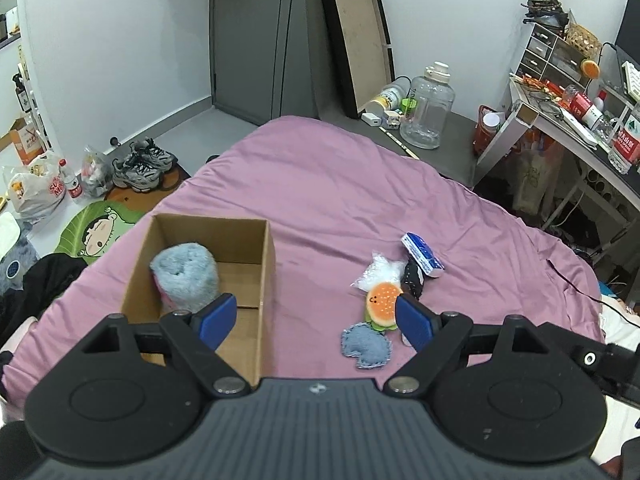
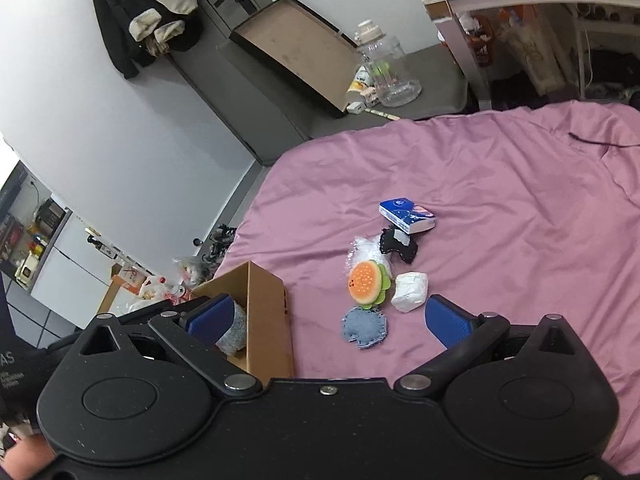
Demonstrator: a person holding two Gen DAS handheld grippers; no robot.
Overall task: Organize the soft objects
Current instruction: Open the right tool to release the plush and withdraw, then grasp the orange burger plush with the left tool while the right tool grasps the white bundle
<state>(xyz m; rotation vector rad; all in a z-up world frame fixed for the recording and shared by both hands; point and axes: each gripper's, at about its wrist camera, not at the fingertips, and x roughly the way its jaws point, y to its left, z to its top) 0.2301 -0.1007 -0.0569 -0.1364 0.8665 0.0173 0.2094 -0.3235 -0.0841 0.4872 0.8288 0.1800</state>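
Letters "AS" on a black box; other labels unreadable.

A pink-sheeted bed carries an open cardboard box, burger plush, denim pad, tissue pack.

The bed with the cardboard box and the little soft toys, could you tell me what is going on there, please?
A person holds a gripper in each hand over the purple bedspread, sorting soft things into the cardboard box. A fluffy blue roll is already inside. The burger plush, denim patch, white bundle, black pouch and tissue pack lie loose beside it. Left gripper and right gripper both hold nothing, jaws open.
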